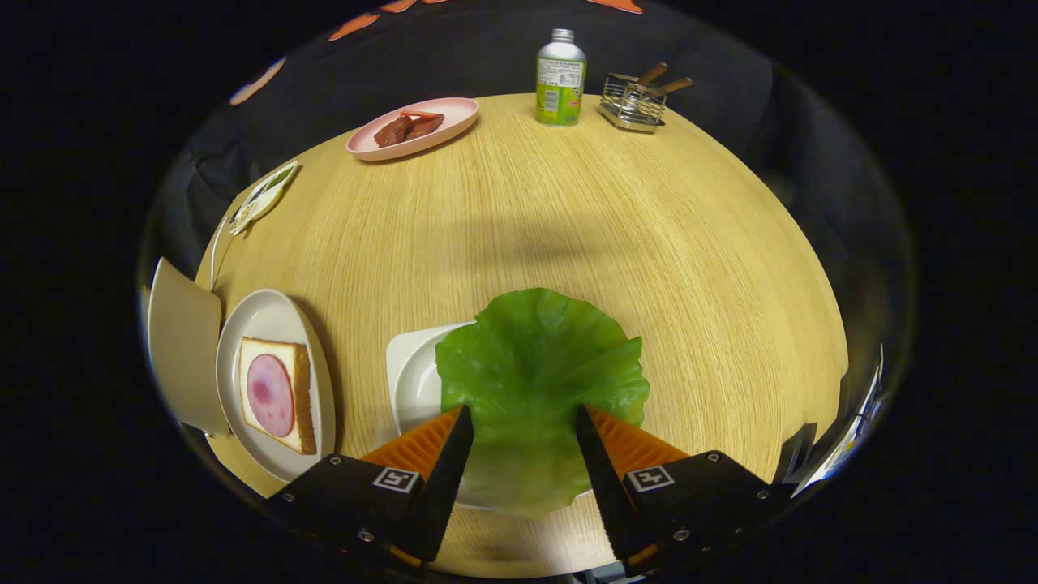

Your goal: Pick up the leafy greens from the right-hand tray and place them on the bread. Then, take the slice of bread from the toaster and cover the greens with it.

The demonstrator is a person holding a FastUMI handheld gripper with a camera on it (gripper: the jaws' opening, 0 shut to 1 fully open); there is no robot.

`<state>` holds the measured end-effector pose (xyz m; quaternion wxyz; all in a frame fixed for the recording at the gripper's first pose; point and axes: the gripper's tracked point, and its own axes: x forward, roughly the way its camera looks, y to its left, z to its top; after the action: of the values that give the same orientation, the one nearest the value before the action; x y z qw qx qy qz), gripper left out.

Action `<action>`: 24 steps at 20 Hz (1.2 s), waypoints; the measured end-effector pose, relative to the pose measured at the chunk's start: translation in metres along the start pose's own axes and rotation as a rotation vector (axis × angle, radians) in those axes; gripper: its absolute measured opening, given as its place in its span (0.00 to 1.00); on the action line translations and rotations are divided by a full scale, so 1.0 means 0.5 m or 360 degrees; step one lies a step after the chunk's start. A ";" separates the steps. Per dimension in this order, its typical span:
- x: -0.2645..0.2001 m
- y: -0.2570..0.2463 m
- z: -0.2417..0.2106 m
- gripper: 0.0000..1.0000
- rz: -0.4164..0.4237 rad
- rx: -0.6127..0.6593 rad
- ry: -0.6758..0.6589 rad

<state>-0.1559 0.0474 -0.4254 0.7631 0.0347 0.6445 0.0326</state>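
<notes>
A large green lettuce leaf [535,365] lies over a small white tray [413,373] on the wooden table. My gripper [523,414] is open, its two fingers spread on either side of the leaf's pale stem end, which lies between them. The leaf's frilly top reaches beyond the fingertips. To the left of the fingers, a slice of bread topped with a round of ham [276,393] rests on a white plate [268,312].
A cream-coloured object [182,341] stands at the table's left edge beside the bread plate. Far across the table are a pink plate of meat [413,126], a green-labelled bottle [559,81] and a wire holder with utensils [632,101]. A packet [259,199] lies far left.
</notes>
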 end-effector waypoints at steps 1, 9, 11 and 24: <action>-0.001 -0.001 -0.008 0.76 -0.0008 0.0009 0.0025; 0.003 0.003 0.009 0.06 -0.0049 0.0028 -0.0067; -0.002 0.015 0.008 0.02 0.0002 0.0019 -0.0064; -0.153 0.186 0.067 0.01 0.0407 -0.0025 -0.0189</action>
<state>-0.1360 0.1323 -0.3360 0.7897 0.1124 0.5883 0.1326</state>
